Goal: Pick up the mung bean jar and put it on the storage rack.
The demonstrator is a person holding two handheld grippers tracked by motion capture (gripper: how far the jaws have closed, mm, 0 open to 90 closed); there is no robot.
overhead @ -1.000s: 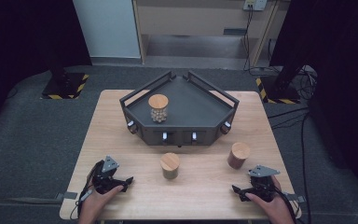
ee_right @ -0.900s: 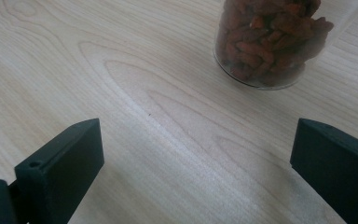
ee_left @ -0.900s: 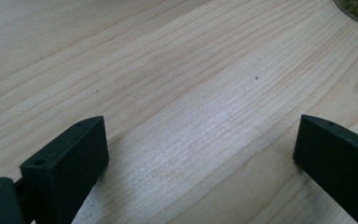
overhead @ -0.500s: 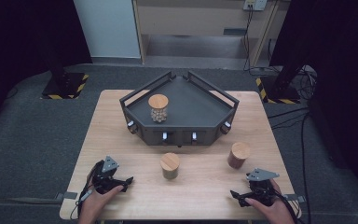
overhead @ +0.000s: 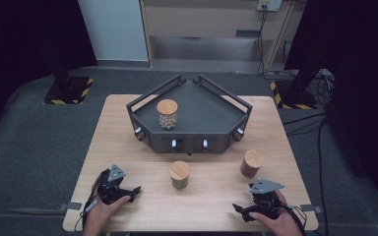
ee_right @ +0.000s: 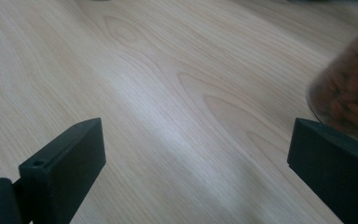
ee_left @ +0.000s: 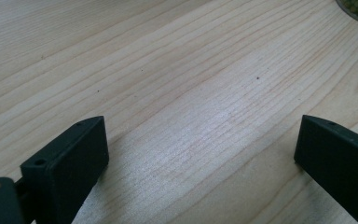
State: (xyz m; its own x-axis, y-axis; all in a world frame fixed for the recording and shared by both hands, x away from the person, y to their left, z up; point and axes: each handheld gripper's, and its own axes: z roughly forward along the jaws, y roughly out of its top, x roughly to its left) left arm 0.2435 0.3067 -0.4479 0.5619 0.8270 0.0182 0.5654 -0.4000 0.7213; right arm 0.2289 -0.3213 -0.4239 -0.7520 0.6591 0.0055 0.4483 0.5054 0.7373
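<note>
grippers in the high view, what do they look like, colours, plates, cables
Both are black handheld tools. The left gripper carries a grey three-cornered plate on top, and a dark cable trails from it toward the table's near edge. The right gripper has the same kind of grey plate, with a black cable looping off beside the hand. In the gripper views the jaws are matte black blocks with small holes.

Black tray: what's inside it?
One cork-lidded jar of pale round pieces stands at the left of the black tray. The lid hides the jar's top layer.
</note>
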